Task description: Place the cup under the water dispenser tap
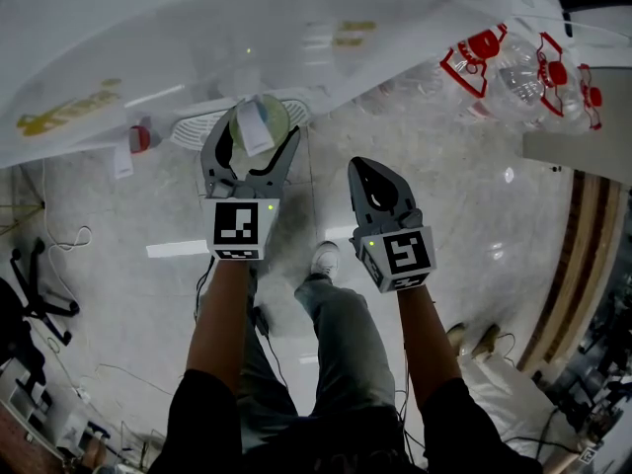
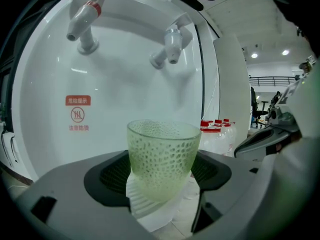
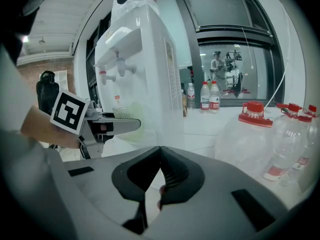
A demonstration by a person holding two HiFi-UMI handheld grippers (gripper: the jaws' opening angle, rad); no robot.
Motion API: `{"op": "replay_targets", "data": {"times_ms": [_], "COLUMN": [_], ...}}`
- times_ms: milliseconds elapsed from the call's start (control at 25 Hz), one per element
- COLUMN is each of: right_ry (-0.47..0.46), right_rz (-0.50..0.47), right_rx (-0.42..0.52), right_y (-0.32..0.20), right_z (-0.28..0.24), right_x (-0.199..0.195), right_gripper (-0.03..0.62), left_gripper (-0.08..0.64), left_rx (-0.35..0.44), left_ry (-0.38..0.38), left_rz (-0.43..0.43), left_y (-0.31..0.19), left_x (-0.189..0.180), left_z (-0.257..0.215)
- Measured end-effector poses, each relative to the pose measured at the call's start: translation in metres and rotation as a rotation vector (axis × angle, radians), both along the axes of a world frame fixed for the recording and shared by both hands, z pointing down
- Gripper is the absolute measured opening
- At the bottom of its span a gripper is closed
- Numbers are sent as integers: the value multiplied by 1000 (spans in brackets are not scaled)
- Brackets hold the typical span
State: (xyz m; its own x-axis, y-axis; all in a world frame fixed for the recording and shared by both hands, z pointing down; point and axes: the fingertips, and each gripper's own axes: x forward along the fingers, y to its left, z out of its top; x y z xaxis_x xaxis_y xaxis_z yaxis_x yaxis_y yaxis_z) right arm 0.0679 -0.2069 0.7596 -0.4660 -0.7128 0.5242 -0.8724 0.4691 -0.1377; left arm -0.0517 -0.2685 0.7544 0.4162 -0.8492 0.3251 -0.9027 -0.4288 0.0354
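A pale green dimpled cup (image 2: 161, 156) sits upright between the jaws of my left gripper (image 2: 160, 176), which is shut on it. The cup is in front of the white water dispenser (image 2: 115, 94), lower than its two taps: a red-tipped tap (image 2: 82, 21) up to the left and a second tap (image 2: 170, 43) above the cup. A white ribbed drip tray (image 2: 142, 201) shows just under the cup's base. From the head view the cup (image 1: 255, 124) is at the dispenser's drip tray (image 1: 196, 128). My right gripper (image 1: 369, 174) hangs to the right, shut and holding nothing.
Several large clear water bottles with red caps (image 1: 513, 62) lie to the right of the dispenser (image 3: 142, 59). The person's legs and a white shoe (image 1: 324, 260) stand on the pale tiled floor below. Cables (image 1: 59, 235) trail on the floor at the left.
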Motion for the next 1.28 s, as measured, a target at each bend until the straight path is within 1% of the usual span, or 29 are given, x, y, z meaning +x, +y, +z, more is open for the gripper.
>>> {"op": "replay_targets", "data": {"times_ms": [200, 400, 560, 800, 1160, 1200, 1280], "right_ry": [17, 1, 24, 29, 11, 10, 11], "right_rz": [-5, 14, -12, 0, -3, -3, -3], "right_rx": [-9, 1, 36, 29, 37, 38, 39], "right_y": [4, 4, 9, 19, 30, 30, 30], "right_z": [2, -1, 0, -4, -33, -37, -44], "right_x": [1, 0, 2, 1, -17, -17, -16], "right_gripper": [14, 14, 14, 14, 14, 14, 14], "left_gripper": [396, 399, 403, 405, 402, 397, 302], "left_rx": [0, -2, -11, -26, -65, -66, -64], "left_ry": [20, 17, 14, 14, 22, 21, 12], "left_rz": [16, 24, 21, 11, 16, 19, 19], "left_y": [1, 6, 13, 26, 57, 60, 66], "left_x": [0, -1, -4, -15, -28, -29, -30], "left_z": [-2, -3, -2, -4, -21, -25, -33]}}
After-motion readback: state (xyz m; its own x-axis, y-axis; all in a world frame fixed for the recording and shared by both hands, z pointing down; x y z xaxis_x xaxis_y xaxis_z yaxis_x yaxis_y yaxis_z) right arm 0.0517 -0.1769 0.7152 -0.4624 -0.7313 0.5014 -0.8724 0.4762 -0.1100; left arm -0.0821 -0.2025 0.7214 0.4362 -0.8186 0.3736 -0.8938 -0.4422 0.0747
